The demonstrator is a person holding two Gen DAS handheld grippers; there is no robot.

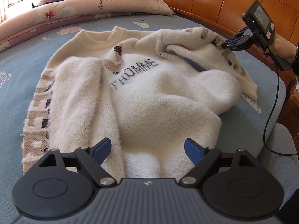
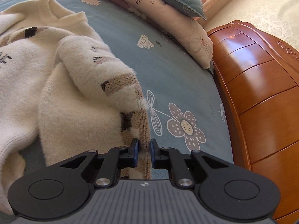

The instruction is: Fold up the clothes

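- A fluffy cream sweater lies spread on the blue flowered bedsheet, filling the middle of the left wrist view, with its collar toward the top of the frame.
- Dark letters run across its chest, just above the centre of that view.
- One sleeve, patterned in tan and dark blocks, lies flat along the left side of the frame.
- The other sleeve is lifted off the sheet and folded partly over the body of the sweater.
- The right gripper, at the bottom centre of its own view, is clamped on the tan knitted edge of that lifted sleeve, with the fabric pinched between its blue pads.
- In the left wrist view the same gripper sits at the upper right, held by a hand, touching the sleeve there.
- The left gripper hovers at the bottom centre of its view over the sweater's lower part, its jaws wide apart with nothing pinched between them.
- Pillows are stacked at the upper left of the left wrist view.
- A wooden bed frame runs down the right side of the right wrist view.
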